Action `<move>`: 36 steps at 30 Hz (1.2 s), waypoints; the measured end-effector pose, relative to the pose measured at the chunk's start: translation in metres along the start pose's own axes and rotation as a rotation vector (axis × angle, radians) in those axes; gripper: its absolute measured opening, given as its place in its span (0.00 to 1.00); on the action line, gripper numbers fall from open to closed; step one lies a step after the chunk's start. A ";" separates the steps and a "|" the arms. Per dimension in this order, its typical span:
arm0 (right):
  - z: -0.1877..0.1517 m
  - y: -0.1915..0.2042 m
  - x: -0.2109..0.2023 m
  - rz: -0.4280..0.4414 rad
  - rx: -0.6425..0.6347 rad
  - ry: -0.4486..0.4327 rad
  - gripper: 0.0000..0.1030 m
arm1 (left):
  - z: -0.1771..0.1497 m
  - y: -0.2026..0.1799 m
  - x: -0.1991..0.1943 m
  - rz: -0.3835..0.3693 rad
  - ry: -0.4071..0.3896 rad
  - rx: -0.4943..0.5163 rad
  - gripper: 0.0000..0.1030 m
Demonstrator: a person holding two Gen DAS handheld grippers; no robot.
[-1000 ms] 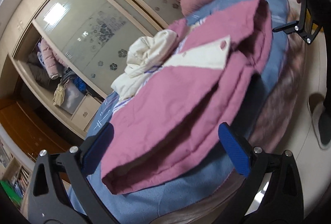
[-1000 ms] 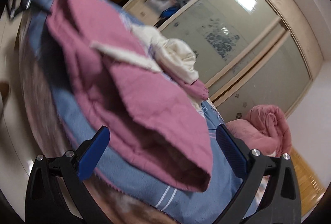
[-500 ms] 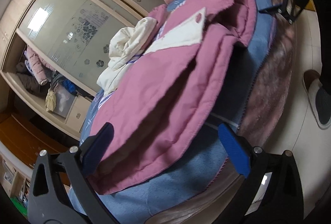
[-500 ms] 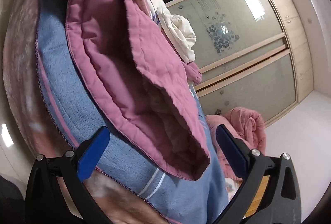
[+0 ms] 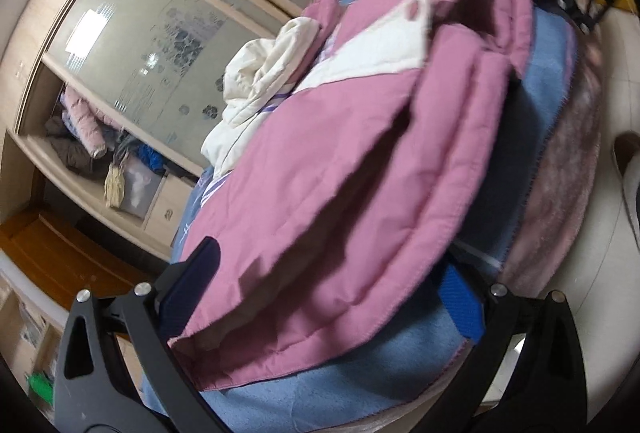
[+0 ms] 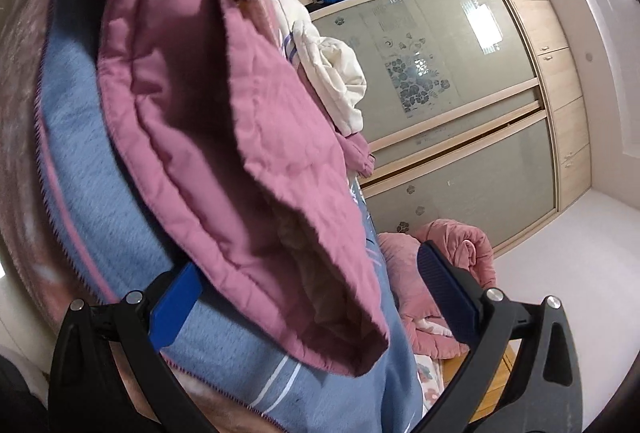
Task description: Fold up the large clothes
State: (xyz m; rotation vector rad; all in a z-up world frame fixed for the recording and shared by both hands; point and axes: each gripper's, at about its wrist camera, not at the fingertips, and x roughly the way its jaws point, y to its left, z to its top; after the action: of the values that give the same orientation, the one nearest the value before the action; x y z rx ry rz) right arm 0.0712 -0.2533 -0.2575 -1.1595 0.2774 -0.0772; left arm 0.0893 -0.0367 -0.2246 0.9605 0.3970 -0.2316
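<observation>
Since the earlier frames both cameras have closed in on the garment, whose edges now lie between the spread fingers.

Left wrist view: the left hand-held gripper (image 5: 332, 293) stands wide open, gripping nothing; the folded pink quilted jacket (image 5: 360, 169) lies on the blue blanket-covered bed (image 5: 320, 389), its hem between the blue pads. A crumpled cream garment (image 5: 260, 77) lies beyond it.

Right wrist view: the right hand-held gripper (image 6: 316, 297) is likewise fully open and empty, the jacket's corner between its fingers. A rolled pink quilt (image 6: 448, 245) lies by the frosted-glass wardrobe doors (image 6: 440, 73).
</observation>
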 end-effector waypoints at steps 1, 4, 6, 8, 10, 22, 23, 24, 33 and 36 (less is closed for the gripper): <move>0.002 -0.002 0.002 -0.009 0.006 0.003 0.99 | 0.001 0.003 0.001 -0.003 0.004 -0.021 0.98; 0.006 -0.012 0.006 -0.032 0.056 0.002 0.99 | 0.003 0.012 0.007 -0.036 0.028 -0.102 0.98; 0.006 -0.016 0.007 -0.019 0.088 0.012 0.99 | 0.004 0.016 0.012 -0.061 0.045 -0.155 0.98; 0.007 -0.014 0.012 -0.003 0.079 0.026 0.99 | 0.006 0.018 0.012 -0.070 0.043 -0.190 0.98; 0.010 -0.012 0.013 0.003 0.070 0.022 0.99 | 0.009 0.024 0.011 -0.084 0.030 -0.242 0.98; 0.021 -0.020 0.024 0.030 0.126 0.015 0.99 | 0.017 0.041 0.028 -0.116 0.086 -0.399 0.98; 0.023 -0.021 0.026 0.028 0.129 0.015 0.99 | 0.018 0.042 0.029 -0.121 0.091 -0.408 0.98; 0.024 -0.022 0.027 0.027 0.134 0.014 0.99 | 0.018 0.043 0.030 -0.127 0.096 -0.416 0.98; 0.033 -0.031 0.042 0.088 0.260 0.050 0.99 | 0.015 0.051 0.043 -0.179 0.140 -0.542 0.98; 0.032 -0.040 0.049 0.152 0.368 0.083 0.99 | 0.015 0.055 0.044 -0.187 0.139 -0.582 0.98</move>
State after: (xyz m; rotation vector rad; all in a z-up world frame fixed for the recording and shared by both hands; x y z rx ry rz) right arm 0.1300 -0.2502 -0.2181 -0.7689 0.4054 -0.0403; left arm 0.1524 -0.0192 -0.1948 0.3672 0.6408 -0.2025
